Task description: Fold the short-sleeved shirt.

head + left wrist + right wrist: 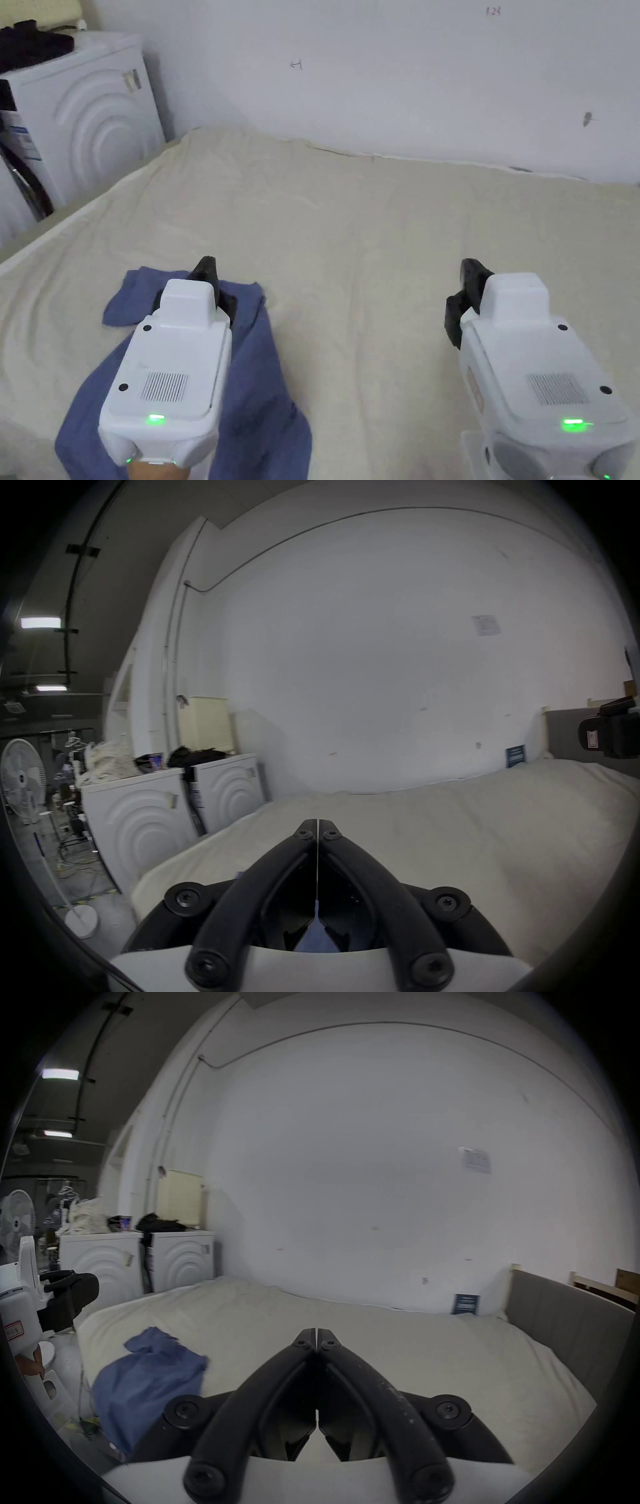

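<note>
Shirt (262,387): blue, crumpled, unfolded, lying lower left of the head view on the bed (375,225), one end bunched. Left tongs (317,826) above it, jaws closed, a sliver of blue cloth between them low down. Right tongs (317,1335) closed, empty, over bare cream sheet. White wall (406,75) behind; washer (81,119) upper left.
</note>
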Demonstrator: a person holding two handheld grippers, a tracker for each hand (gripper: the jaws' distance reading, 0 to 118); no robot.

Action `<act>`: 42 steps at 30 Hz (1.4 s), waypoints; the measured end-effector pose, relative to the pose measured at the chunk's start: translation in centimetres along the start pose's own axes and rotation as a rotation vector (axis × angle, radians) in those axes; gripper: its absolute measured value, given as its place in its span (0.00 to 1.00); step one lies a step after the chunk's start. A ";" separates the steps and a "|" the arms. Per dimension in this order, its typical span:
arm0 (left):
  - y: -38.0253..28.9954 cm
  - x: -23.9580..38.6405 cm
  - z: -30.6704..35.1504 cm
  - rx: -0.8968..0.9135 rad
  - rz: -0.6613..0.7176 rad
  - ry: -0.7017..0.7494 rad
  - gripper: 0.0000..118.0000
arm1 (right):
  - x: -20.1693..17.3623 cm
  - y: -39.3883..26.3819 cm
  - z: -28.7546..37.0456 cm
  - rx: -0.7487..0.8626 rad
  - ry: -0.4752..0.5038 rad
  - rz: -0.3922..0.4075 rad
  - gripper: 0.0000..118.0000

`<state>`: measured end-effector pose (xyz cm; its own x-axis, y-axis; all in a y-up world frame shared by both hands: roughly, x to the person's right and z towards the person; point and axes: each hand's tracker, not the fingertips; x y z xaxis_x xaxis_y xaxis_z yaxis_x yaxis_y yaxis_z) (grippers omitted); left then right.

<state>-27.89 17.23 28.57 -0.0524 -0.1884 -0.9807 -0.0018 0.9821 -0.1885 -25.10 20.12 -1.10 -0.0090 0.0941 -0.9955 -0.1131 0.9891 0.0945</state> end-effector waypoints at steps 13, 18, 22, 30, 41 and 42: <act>-2.7 -12.5 2.7 -0.096 -0.013 0.246 0.00 | -10.4 0.7 -3.4 0.002 0.232 0.004 0.01; -3.9 -13.4 1.2 -0.207 0.052 0.198 0.00 | -10.4 0.4 -3.8 -0.009 0.249 0.020 0.01; -4.9 -12.1 -1.5 -0.349 0.099 0.075 0.01 | -9.2 0.0 -4.4 -0.019 0.235 0.019 0.01; -10.3 -8.6 -10.9 -0.695 0.232 -0.069 0.67 | -5.6 -1.1 -5.5 -0.059 0.147 0.029 0.01; -18.3 -3.3 -15.9 -1.005 0.136 -0.083 0.56 | -0.4 -4.1 -5.8 -0.147 0.028 0.031 0.01; -18.6 -3.0 -15.7 -1.012 0.139 -0.097 0.46 | -0.1 -4.2 -5.7 -0.153 0.022 0.031 0.01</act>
<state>-43.42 -0.33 35.78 -0.0353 -0.0278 -0.9990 -0.8459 0.5331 0.0150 -30.31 15.26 -1.39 -0.0361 0.1200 -0.9921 -0.2629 0.9567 0.1253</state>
